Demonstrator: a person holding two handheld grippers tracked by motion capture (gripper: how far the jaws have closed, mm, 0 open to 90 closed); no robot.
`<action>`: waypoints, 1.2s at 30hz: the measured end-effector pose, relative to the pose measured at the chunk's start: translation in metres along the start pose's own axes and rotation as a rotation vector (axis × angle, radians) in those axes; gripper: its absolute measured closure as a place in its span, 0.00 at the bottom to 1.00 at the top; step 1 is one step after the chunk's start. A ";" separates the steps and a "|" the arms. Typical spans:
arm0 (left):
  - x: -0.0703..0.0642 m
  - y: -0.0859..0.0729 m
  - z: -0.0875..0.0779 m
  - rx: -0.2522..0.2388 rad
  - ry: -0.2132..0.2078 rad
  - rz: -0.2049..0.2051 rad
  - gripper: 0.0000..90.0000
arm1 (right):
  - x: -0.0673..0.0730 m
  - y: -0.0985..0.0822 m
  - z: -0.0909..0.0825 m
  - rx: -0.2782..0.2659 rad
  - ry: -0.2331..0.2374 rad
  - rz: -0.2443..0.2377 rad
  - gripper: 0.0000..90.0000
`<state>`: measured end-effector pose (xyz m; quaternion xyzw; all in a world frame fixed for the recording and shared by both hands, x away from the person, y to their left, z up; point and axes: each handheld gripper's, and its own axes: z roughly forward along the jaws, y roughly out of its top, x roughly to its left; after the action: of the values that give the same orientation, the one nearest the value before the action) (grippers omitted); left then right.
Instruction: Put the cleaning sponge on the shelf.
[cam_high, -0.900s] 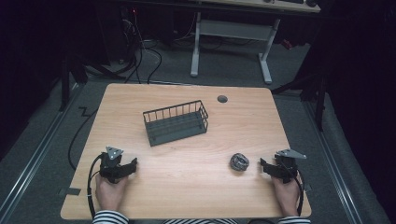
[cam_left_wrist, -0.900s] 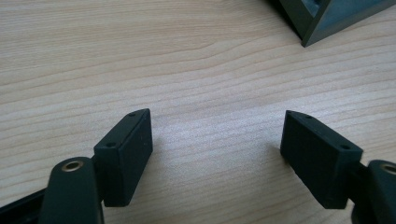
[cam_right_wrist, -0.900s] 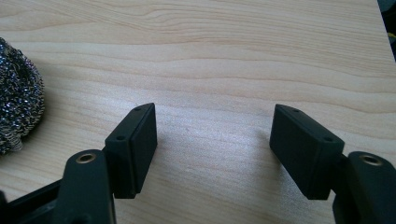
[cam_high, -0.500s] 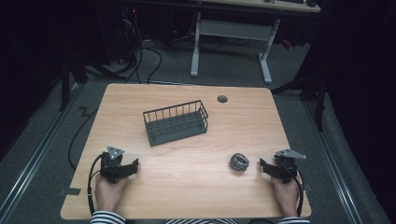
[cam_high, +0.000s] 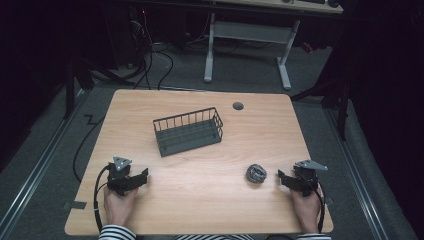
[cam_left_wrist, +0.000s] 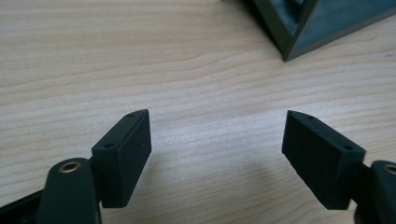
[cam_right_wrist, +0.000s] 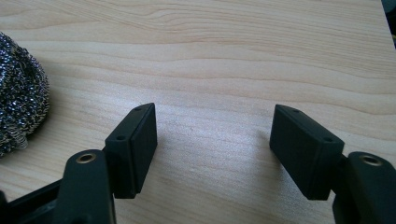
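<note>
A dark grey wire basket (cam_high: 188, 131) with a solid floor sits on the light wooden table (cam_high: 200, 200), and nothing lies inside it. Its long axis runs across the table, slightly skewed, with its right end a little farther from the person than its left.

Forward and to the right of the basket, near the far edge, is a small round grey grommet (cam_high: 238, 106) set into the tabletop. Nearer the person and to the right of the basket lies a crumpled ball of shiny steel wool (cam_high: 256, 173), well apart from the basket, with bare wood between them. The ball is roundish, so no long axis or heading can be told.

The right gripper (cam_high: 283, 177) rests on the table just to the right of the steel wool, pointing toward it; its jaws stand wide apart with only wood between them, and the right gripper view has the steel wool (cam_right_wrist: 18, 93) off to the left of the jaws, untouched.

The left gripper (cam_high: 142, 175) lies nearer the person than the basket and to its left, jaws spread wide and holding nothing; a corner of the basket (cam_left_wrist: 299, 28) appears ahead of it in the left gripper view.
</note>
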<state>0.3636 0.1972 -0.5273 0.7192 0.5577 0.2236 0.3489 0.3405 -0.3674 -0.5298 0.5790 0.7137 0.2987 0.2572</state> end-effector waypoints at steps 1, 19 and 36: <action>-0.002 0.004 -0.003 -0.011 -0.014 -0.006 0.27 | 0.000 0.000 0.000 0.000 0.000 0.000 0.36; -0.018 0.050 -0.021 -0.038 -0.075 0.043 0.23 | 0.001 0.000 0.000 0.001 0.003 -0.003 0.35; -0.025 0.103 -0.018 0.011 -0.125 0.082 0.26 | 0.001 0.000 0.000 0.001 0.004 -0.004 0.35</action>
<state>0.4104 0.1637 -0.4361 0.7559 0.5062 0.1890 0.3698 0.3400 -0.3666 -0.5299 0.5771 0.7156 0.2988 0.2560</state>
